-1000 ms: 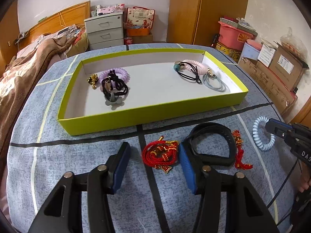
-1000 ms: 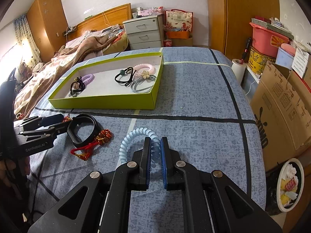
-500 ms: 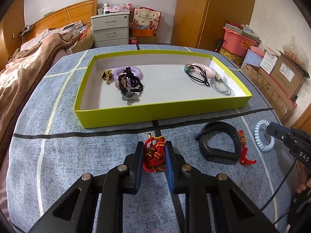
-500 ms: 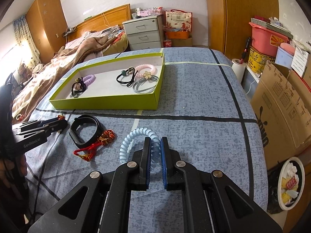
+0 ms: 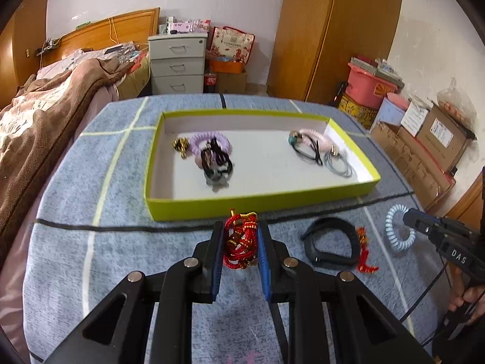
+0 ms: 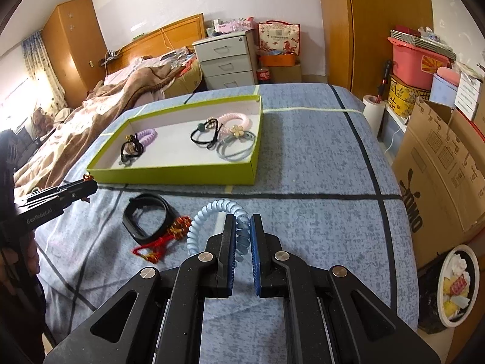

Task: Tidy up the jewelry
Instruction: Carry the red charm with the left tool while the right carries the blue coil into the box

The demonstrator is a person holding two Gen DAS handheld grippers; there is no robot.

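Observation:
My left gripper (image 5: pixel 241 227) is shut on a red braided bracelet (image 5: pixel 241 241) with gold beads, lifted just off the blue cloth in front of the lime-green tray (image 5: pixel 260 201). Several hair ties and bracelets lie inside that tray. My right gripper (image 6: pixel 242 224) is shut on a pale blue spiral hair tie (image 6: pixel 209 212), whose loop rests on the cloth. A black wristband (image 5: pixel 332 244) and a red tassel cord (image 5: pixel 365 253) lie between the two grippers. In the right wrist view the left gripper (image 6: pixel 88 186) sits near the tray's (image 6: pixel 182 173) near corner.
A blue patterned cloth (image 6: pixel 318 157) covers the table. A bed with a brown blanket (image 5: pixel 36 121) lies to the left. Cardboard boxes (image 6: pixel 439 166) and a bin (image 6: pixel 457 285) stand off the right edge. A grey drawer unit (image 5: pixel 177 63) is behind the table.
My left gripper closed on the red bracelet and lifted it, moving toward the tray. The right gripper stayed still, holding the blue spiral hair tie.

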